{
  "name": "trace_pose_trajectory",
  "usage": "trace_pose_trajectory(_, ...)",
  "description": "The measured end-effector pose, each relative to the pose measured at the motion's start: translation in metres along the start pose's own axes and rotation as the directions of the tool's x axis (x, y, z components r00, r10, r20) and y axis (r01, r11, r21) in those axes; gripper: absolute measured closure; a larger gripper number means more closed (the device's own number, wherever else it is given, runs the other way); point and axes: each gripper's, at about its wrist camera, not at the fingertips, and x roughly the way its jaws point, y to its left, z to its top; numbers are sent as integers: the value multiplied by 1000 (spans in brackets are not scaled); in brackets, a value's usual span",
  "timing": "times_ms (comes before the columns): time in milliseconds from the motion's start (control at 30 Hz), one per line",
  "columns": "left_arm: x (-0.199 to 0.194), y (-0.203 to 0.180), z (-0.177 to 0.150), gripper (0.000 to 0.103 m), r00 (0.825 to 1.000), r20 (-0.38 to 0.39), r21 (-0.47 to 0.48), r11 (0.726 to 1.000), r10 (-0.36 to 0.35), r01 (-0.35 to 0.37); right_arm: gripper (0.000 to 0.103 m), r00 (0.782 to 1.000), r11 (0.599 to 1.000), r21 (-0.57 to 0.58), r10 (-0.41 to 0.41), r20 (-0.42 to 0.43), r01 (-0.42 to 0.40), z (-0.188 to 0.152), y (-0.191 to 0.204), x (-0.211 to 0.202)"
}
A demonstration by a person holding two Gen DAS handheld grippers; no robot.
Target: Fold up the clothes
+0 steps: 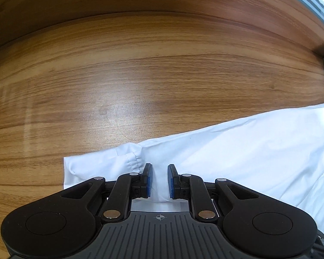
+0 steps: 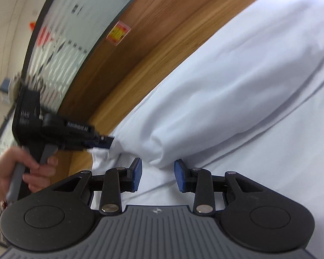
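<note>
Left tongs: black with blue ribbed pads, jaws parted, white cloth lying in the gap between them, not pinched.
Right tongs: same build, jaws spread wide, holding nothing, poised over the cloth just before a rolled fold.
Left tongs in right view: gripped by a person's hand; tip meets the garment's edge, but blur hides whether it pinches.
White cotton garment: spread flat on the table, smooth with soft creases; a stitched sleeve cuff lies beside the left tongs.
Wood-grain laminate table: glossy, brown, streaked.
Red-and-yellow sticker: near the table's far edge.
</note>
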Motion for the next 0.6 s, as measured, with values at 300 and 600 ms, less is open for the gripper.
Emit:
trace_pose_trajectory(300, 1, 3, 5, 86, 1000, -21, -10, 1000, -17, 17, 64, 997, 1000, 18, 19, 76, -20, -6, 5, 14)
trace_pose_trajectory(600, 3, -3, 7, 85, 1000, -28, 36, 999, 11, -10, 102, 997, 976, -208, 74, 4, -71, 9, 11, -9)
